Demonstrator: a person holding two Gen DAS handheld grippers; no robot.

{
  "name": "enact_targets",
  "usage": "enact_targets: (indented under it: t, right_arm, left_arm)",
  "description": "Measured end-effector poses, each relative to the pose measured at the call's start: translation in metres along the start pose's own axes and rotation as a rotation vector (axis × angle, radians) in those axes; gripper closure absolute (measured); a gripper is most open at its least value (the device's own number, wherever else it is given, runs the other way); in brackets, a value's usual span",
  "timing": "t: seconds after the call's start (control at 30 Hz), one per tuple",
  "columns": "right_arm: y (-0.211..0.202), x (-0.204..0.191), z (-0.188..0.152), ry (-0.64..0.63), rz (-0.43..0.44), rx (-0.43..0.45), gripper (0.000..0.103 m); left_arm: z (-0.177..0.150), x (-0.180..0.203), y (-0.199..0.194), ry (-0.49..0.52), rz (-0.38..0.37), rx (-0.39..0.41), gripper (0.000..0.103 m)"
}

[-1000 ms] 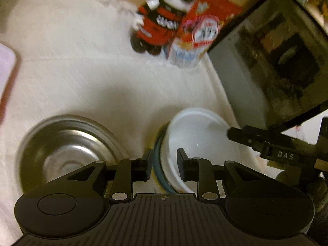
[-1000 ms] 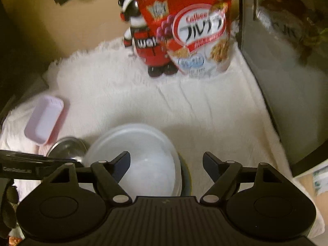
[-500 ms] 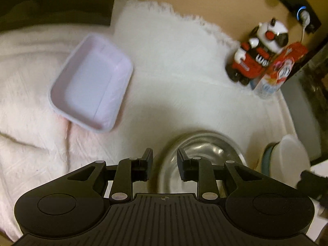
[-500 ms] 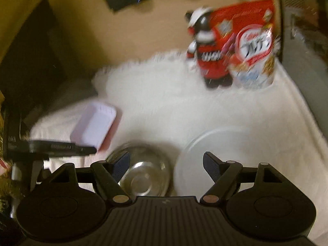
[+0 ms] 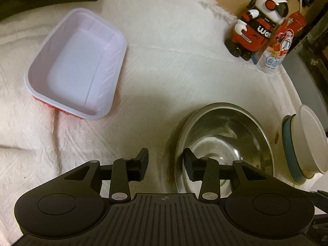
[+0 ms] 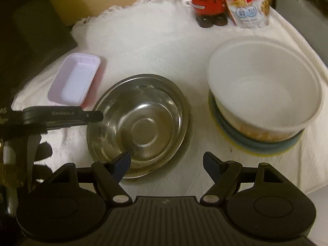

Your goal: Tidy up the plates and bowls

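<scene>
A steel bowl [image 5: 225,135] sits on the white cloth, also seen in the right wrist view [image 6: 141,121]. My left gripper [image 5: 165,162] straddles its left rim, one finger outside and one inside; the jaws are opening and the pads do not press on the rim. From the right wrist view, the left gripper [image 6: 90,116] reaches in at the bowl's left edge. My right gripper [image 6: 167,161] stands open above the bowl's near edge, holding nothing. To the right, a white bowl [image 6: 264,94] rests on a blue plate [image 6: 256,141]; both show at the left wrist view's right edge [image 5: 307,139].
A pale rectangular tray [image 5: 78,75] lies on the cloth [image 5: 174,61] to the left, also in the right wrist view [image 6: 75,82]. A red toy robot [image 5: 258,24] and a cereal bag [image 6: 250,4] stand at the back. A dark glass-fronted appliance [image 5: 307,65] borders the right side.
Both views swung left from the white bowl to the steel bowl. The left jaws, narrow before, have widened around the steel bowl's rim. The right jaws stayed wide.
</scene>
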State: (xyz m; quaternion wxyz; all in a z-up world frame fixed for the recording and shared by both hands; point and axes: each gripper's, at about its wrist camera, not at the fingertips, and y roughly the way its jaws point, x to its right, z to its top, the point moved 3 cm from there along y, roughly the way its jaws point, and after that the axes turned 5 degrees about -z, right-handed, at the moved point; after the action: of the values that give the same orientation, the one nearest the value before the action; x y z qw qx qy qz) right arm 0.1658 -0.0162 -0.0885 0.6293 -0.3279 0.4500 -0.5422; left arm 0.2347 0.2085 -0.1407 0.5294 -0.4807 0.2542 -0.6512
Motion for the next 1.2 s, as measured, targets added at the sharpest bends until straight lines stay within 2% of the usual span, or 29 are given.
enact_targets:
  t: [0.17,0.27,0.37,0.53,0.63,0.7,0.93,1.1,1.2]
  right_arm:
    - [0.023,-0.008,-0.002,0.012,-0.035,-0.027,0.024]
    - [0.032,-0.011,-0.006,0.002,-0.061,-0.039,0.024]
    - [0.047,-0.007,-0.008,0.057,-0.047,-0.081,0.024]
    - [0.058,-0.007,-0.009,0.092,0.006,-0.084,0.024]
    - [0.065,-0.011,-0.005,0.088,0.023,-0.088,0.024]
    - [0.069,-0.013,-0.003,0.086,0.008,-0.090,0.023]
    - [0.077,-0.014,0.012,0.096,-0.005,-0.053,0.023]
    - [0.084,-0.014,0.021,0.061,-0.026,-0.025,0.023]
    - [0.082,-0.013,0.019,0.037,-0.018,-0.044,0.023]
  left_arm:
    - [0.000,-0.003,-0.009,0.013,0.000,0.056,0.058]
    - [-0.001,-0.004,-0.010,0.026,0.003,0.056,0.052]
    - [0.000,-0.008,-0.003,0.015,-0.007,0.027,0.051]
    - [0.003,-0.013,0.018,-0.024,-0.059,-0.043,0.053]
    - [0.004,-0.013,0.024,-0.044,-0.091,-0.052,0.062]
    - [0.005,-0.011,0.024,-0.050,-0.120,-0.051,0.080]
    - [0.022,-0.002,0.027,-0.013,-0.089,-0.023,0.075]
    - [0.021,-0.003,0.028,-0.034,-0.092,-0.020,0.075]
    - [0.019,-0.005,0.022,-0.063,-0.092,-0.008,0.076]
